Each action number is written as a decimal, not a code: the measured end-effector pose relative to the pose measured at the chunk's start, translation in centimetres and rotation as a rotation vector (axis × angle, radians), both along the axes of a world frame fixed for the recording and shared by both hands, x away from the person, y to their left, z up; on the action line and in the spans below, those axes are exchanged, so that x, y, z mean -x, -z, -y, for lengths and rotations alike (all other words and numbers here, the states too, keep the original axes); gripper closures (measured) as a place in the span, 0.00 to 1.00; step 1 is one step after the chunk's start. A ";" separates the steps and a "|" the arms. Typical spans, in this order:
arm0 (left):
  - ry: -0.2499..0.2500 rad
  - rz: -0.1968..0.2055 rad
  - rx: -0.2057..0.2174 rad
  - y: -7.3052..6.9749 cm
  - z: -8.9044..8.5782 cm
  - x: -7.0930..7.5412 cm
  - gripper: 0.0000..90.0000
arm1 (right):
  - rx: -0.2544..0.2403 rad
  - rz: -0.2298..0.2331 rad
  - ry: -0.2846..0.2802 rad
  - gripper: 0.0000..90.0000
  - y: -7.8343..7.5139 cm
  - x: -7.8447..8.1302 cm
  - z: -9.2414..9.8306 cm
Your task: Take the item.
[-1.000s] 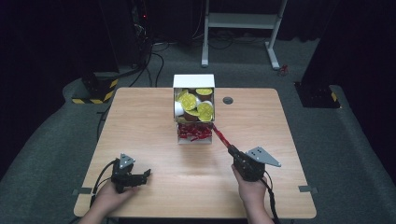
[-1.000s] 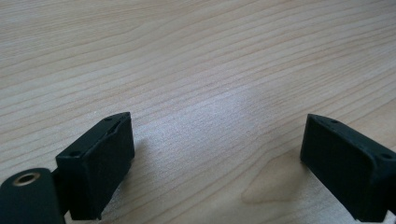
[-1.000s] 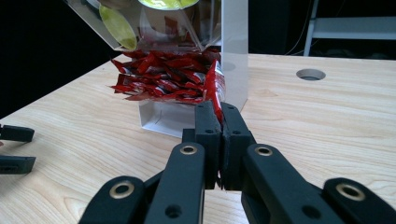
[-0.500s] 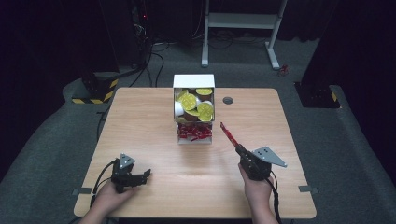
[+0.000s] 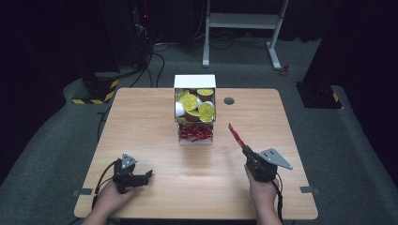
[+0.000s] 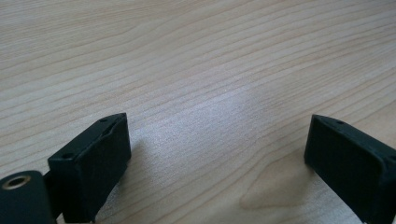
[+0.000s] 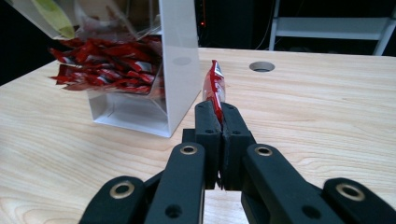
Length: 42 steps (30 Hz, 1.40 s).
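My right gripper (image 5: pixel 246 150) (image 7: pixel 222 112) is shut on a long red sachet (image 5: pixel 235 134) (image 7: pixel 215 87), which sticks out forward past the jaws, above the table and to the right of the dispenser. The white dispenser box (image 5: pixel 195 110) (image 7: pixel 177 60) stands mid-table; its upper bin holds yellow-lidded pods (image 5: pixel 192 102), its lower tray a pile of red sachets (image 5: pixel 195 132) (image 7: pixel 108 63). My left gripper (image 5: pixel 149 175) (image 6: pixel 217 144) rests low on the table at the front left, its jaws wide apart with bare wood between them.
The wooden table (image 5: pixel 141 122) has a round cable hole (image 5: pixel 229 101) (image 7: pixel 262 66) behind the dispenser on the right. Past the far edge stand a white desk frame (image 5: pixel 241 21) and dark equipment with cables on the floor.
My right gripper has drawn back toward the person and to the right, carrying the red sachet away from the dispenser tray. The left gripper has stayed put.
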<state>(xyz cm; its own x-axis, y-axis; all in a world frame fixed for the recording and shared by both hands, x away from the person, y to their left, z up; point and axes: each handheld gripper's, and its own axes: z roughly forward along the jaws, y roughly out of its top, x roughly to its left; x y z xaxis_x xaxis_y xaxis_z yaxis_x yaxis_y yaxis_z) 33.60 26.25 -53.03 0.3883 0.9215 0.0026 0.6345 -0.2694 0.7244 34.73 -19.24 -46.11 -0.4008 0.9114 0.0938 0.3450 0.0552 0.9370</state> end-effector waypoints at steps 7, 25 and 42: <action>-0.001 0.000 0.000 0.0 0.0 0.0 0.08 | 0.002 -0.010 0.029 0.98 0.4 -1.5 0.4; -0.001 -0.002 -0.003 0.0 0.0 0.1 0.08 | 0.051 -0.004 0.045 0.99 -2.0 -6.0 -0.6; 0.003 -0.005 -0.005 0.0 -0.1 0.1 0.08 | 0.105 -0.082 0.103 0.99 -0.3 -9.0 -0.6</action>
